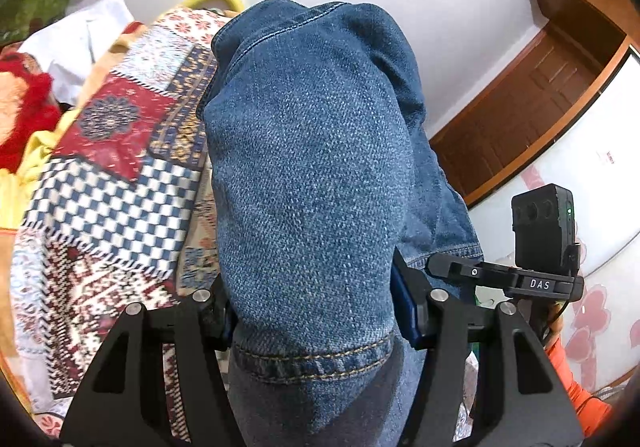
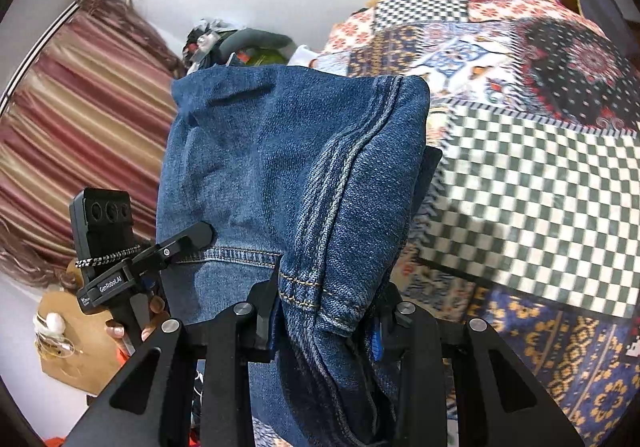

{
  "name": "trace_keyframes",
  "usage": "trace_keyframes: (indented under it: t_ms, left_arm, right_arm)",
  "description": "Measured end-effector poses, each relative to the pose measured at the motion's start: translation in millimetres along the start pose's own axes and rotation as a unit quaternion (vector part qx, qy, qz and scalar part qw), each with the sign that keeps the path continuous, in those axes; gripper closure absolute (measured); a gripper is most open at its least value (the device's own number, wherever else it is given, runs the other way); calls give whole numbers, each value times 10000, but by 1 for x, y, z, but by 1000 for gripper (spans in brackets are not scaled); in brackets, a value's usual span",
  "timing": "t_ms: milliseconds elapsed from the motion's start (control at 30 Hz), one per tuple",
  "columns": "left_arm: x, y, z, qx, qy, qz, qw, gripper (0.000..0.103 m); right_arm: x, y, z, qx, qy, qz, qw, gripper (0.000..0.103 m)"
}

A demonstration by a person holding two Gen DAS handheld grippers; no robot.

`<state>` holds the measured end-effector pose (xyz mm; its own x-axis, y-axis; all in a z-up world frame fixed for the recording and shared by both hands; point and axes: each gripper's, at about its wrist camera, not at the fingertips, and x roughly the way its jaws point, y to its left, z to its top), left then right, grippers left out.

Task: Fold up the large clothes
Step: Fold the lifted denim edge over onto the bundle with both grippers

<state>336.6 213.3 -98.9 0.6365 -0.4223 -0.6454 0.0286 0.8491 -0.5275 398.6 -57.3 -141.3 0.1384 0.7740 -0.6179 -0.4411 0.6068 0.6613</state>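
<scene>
A: Start closest in. What do the left jaws have?

B: The left gripper is clamped on the jeans. The denim fills the gap between the two fingers, and a stitched hem crosses just below the pads, toward six o'clock. From there the cloth rises in a wide bulge to twelve o'clock and hides most of the middle of that view.

A: And the right?

B: The right gripper is also closed on the jeans, pinching a bunched hem corner with a thick side seam running up toward one o'clock. The fabric's top edge lies folded over, roughly level, from ten to one o'clock.

A: Where does the garment sit against the bed?

B: It is held up off the patchwork bedspread, hanging from both grips. In the right view the bedspread spreads from one to five o'clock, its checkered panel just beside the denim's right edge. In the left view the same bedspread lies from seven to eleven o'clock.

A: Any room around it?

B: Left view, at nine to ten o'clock, a red furry item and a white cloth crowd the bed's far side. At two o'clock stands a wooden door, with bare white wall between it and the jeans. Right view, a striped curtain hangs at nine to ten o'clock, well apart from the denim.
</scene>
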Motion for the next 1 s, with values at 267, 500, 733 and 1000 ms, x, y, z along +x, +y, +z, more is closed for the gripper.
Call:
trace_keyframes:
  t_ms: [267, 500, 733, 1000]
  left_arm:
    - [-20, 56, -21, -377, 161, 227, 9989, 43]
    - [8, 120, -51, -1104, 618, 317, 9915, 43]
    - [44, 169, -65, -1675, 763, 184, 9827, 38]
    - [51, 191, -83, -1823, 758, 304, 9799, 27]
  right_arm:
    - [56, 26, -14, -21, 378, 79, 9993, 73]
    - [130, 18, -28, 155, 1050, -41, 9943, 73]
    - [172, 4, -22, 150, 1251, -202, 9918, 73]
    - [204, 2, -15, -352, 1326, -477, 9894, 63]
